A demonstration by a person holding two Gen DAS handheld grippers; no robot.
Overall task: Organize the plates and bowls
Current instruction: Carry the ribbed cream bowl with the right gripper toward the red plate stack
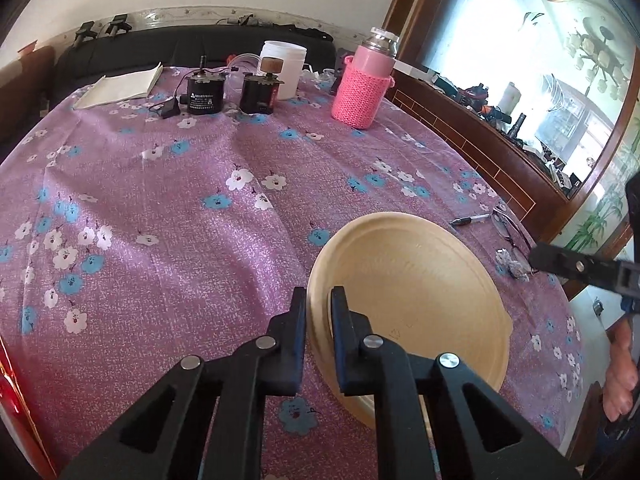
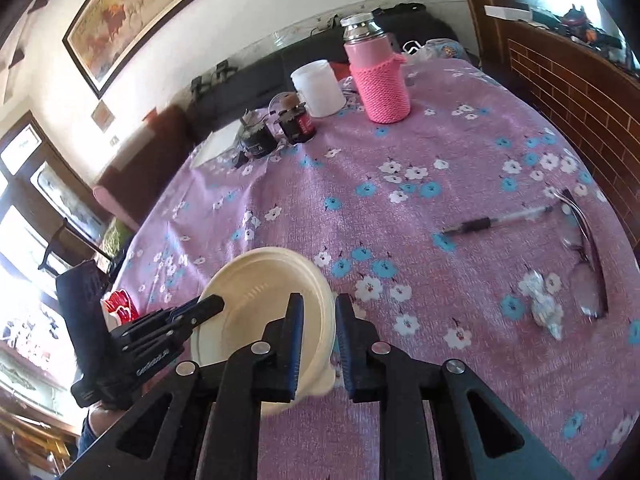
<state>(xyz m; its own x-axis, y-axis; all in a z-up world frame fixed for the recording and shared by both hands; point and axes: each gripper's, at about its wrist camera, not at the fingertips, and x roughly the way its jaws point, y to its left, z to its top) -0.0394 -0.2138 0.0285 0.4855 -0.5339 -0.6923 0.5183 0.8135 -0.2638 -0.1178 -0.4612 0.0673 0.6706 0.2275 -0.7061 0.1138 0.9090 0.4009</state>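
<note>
plate (image 1: 416, 292): light, stiff, slippery; best taken at rim | left tool (image 1: 318, 320): clamped on plate rim | right tool (image 2: 318, 328): slightly parted, empty, beside plate

My own fingers (image 1: 404, 364) hide the plate's (image 1: 420, 280) near rim (lower part too); the glasses (image 2: 588, 264) are blurred, lenses unclear.
</note>
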